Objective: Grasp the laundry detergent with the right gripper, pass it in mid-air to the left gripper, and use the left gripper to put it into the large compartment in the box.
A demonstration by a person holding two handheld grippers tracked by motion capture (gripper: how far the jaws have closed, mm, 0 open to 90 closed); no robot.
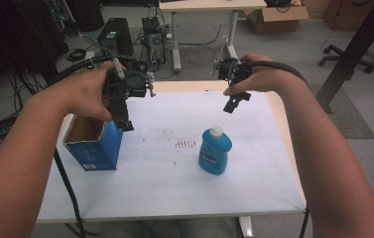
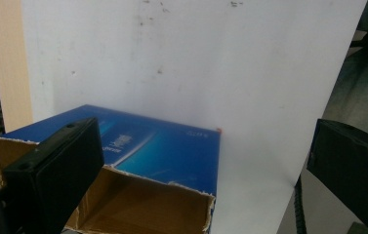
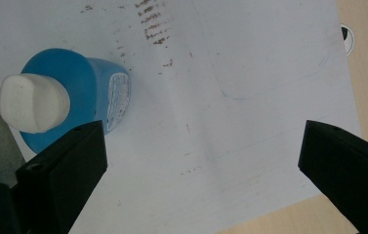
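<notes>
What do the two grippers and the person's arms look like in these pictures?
Both the left gripper and the right gripper are black, with two flat, blocky black jaws bearing small round holes. A ribbed black cable trails from each. The left gripper's body carries a round black part. The forearms are bare: no sleeves, no gloves.
</notes>
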